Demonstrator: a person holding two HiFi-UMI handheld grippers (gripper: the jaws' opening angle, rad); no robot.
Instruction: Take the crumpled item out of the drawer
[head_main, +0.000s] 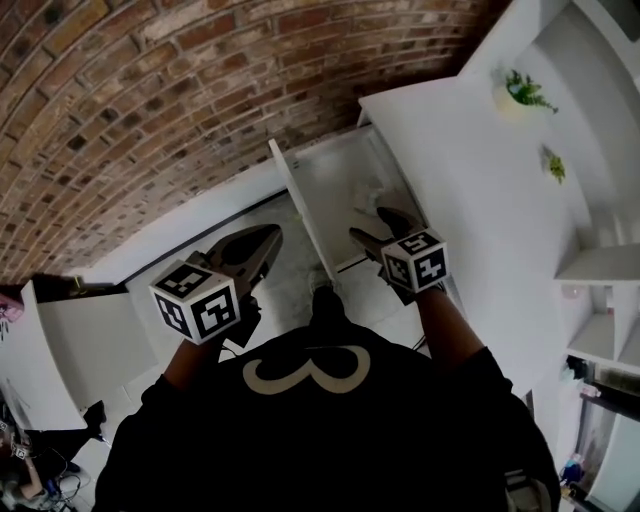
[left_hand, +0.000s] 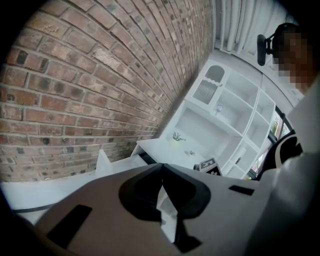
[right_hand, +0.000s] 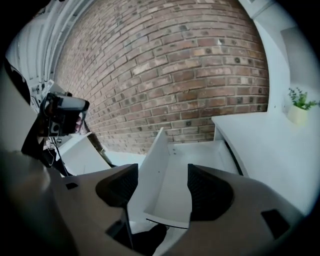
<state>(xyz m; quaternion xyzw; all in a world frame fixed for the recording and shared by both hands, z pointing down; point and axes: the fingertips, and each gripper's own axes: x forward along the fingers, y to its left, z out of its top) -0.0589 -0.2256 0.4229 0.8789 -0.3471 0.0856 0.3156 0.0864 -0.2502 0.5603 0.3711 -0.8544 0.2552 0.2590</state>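
The white drawer (head_main: 305, 215) stands pulled out of a white cabinet below the brick wall. A pale crumpled item (head_main: 372, 190) lies inside it, toward the back right. My right gripper (head_main: 378, 226) hovers open just in front of that item, over the drawer's near end. Between its spread jaws, the right gripper view shows the drawer (right_hand: 172, 165) and my right gripper (right_hand: 161, 172); the crumpled item does not show there. My left gripper (head_main: 272, 238) is held left of the drawer's side wall, shut and holding nothing. In the left gripper view my left gripper (left_hand: 161, 166) has its jaw tips touching.
The cabinet top (head_main: 470, 170) to the right carries two small potted plants (head_main: 525, 92) (head_main: 553, 165). White shelving (head_main: 600, 265) stands at the far right. Another white unit (head_main: 60, 345) sits at the left, and the brick wall (head_main: 150, 110) runs behind.
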